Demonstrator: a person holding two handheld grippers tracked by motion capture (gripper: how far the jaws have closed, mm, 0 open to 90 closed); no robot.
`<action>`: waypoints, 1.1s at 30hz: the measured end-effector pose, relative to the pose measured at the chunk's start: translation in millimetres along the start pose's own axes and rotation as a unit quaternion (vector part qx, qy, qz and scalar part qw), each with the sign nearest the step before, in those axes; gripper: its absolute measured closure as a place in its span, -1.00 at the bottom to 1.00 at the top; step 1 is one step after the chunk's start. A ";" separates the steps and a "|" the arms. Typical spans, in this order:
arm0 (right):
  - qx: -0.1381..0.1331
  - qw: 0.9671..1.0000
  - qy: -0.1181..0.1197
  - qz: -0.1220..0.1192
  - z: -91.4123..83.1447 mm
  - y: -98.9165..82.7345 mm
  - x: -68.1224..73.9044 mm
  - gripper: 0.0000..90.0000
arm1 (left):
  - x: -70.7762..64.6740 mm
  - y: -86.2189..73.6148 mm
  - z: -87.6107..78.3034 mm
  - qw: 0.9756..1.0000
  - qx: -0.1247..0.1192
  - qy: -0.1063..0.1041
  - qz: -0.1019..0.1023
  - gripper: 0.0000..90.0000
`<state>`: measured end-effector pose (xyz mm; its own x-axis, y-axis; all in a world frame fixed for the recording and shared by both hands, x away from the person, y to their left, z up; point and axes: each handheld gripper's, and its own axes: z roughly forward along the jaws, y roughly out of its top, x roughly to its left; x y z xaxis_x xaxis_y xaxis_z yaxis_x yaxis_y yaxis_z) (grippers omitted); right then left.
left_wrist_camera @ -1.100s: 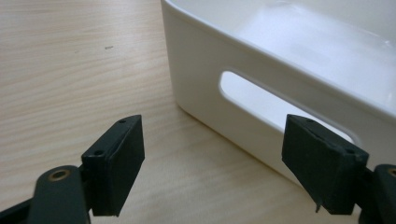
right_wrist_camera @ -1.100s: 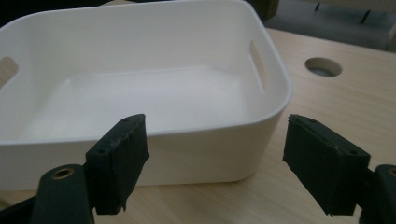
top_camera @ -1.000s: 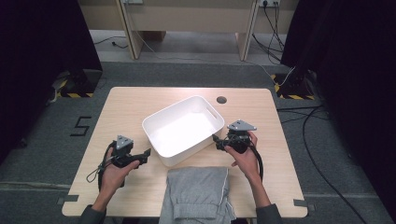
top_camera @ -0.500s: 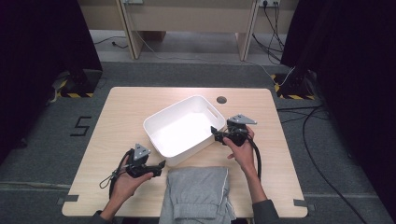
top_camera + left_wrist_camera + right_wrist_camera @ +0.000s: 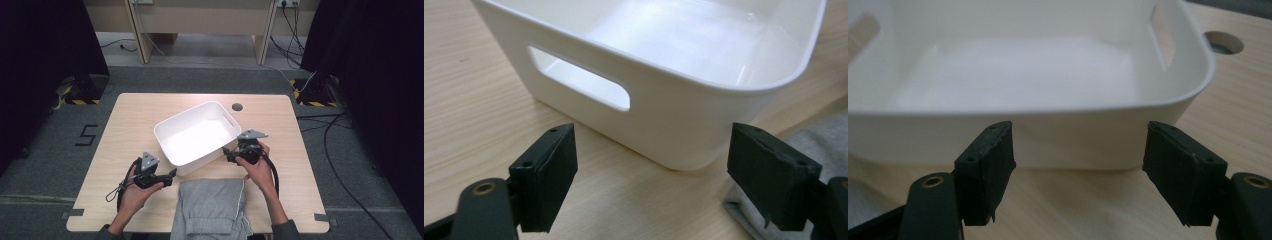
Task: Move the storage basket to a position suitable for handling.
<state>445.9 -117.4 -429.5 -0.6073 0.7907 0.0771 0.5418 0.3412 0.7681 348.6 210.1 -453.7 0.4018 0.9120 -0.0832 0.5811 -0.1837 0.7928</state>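
An empty white bin (image 5: 195,136) with handle slots sits slantwise at the middle of the wooden table (image 5: 130,120). A folded grey garment (image 5: 212,207) lies at the front edge. My left gripper (image 5: 171,174) hovers open by the bin's near left corner (image 5: 674,115), pointing right, with nothing between its pads (image 5: 549,175); the grey garment (image 5: 824,135) shows past the right pad. My right gripper (image 5: 226,153) stands open just off the bin's right side wall (image 5: 1048,135). Its jaws have just been closing a little, with nothing between them.
A round cable hole (image 5: 237,106) is set in the table behind the bin, also the hole (image 5: 1223,42) in the right gripper view. A black cable (image 5: 117,190) trails from the left gripper. Cables run over the floor at the right.
My left hand has moved right and toward the front edge, closer to the bin's near corner and the garment. The right hand has stayed in place.
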 end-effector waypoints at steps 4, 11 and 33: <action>-0.031 0.999 -0.020 0.003 -4.3 1.8 5.2 -0.38 | 5.7 -1.5 0.3 1.000 0.001 0.002 -0.009 -0.53; -0.063 0.997 -0.045 0.007 -19.1 18.3 -9.0 -0.46 | -4.7 0.5 2.4 1.000 0.005 -0.013 0.002 -0.53; -0.034 0.999 -0.033 0.023 -16.4 -4.6 -12.1 -0.27 | -1.3 10.0 15.7 0.999 -0.014 -0.051 -0.013 -0.36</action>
<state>441.3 -136.8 -423.6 -0.5427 0.8367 0.0729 0.5263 0.2712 0.8059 365.0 201.3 -455.1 0.4570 0.8743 -0.1637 0.5727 -0.1484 0.8062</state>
